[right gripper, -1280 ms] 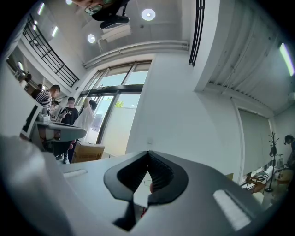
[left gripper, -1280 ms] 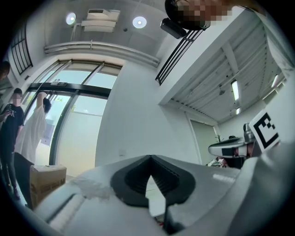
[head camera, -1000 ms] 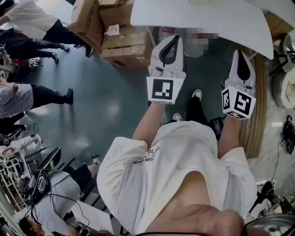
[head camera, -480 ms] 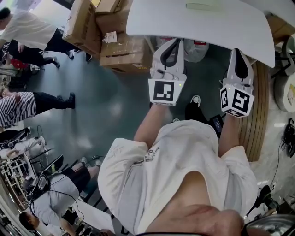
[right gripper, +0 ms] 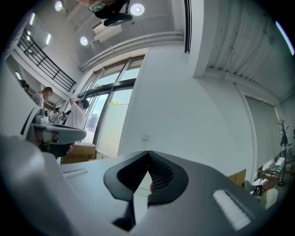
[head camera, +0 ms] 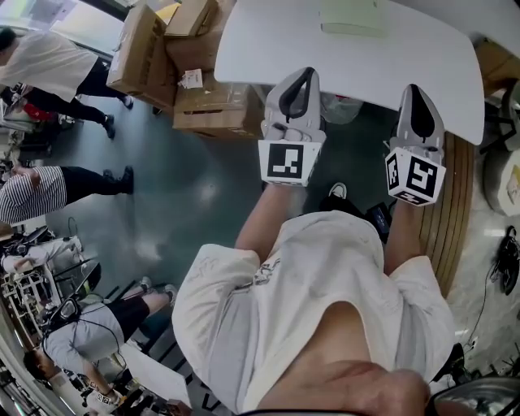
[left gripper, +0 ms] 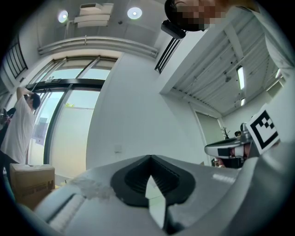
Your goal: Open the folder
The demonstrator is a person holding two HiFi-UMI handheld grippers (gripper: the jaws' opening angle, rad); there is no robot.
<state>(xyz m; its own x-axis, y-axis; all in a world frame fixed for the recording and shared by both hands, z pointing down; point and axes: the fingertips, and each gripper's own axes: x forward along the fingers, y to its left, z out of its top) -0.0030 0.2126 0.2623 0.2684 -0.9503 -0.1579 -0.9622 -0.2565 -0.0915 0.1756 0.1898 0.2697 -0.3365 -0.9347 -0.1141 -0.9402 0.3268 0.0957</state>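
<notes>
A pale green folder (head camera: 351,16) lies flat on the white table (head camera: 406,57) at the top of the head view, partly cut off by the frame edge. My left gripper (head camera: 307,73) is held out level with its tip at the table's near edge, jaws shut and empty. My right gripper (head camera: 416,88) is beside it, also at the near edge, shut and empty. In the left gripper view the left gripper (left gripper: 150,156) has its tips together against a white wall. The right gripper (right gripper: 148,152) looks the same in its own view. Neither gripper view shows the folder.
Stacked cardboard boxes (head camera: 187,73) stand on the floor left of the table. Several people stand or sit along the left side. A round wooden platform edge (head camera: 455,203) curves along the right. A clear bag (head camera: 340,106) sits under the table.
The table and folder have slid lower and nearer in the head view as I moved forward. Both grippers now reach the table's near edge, still shut.
</notes>
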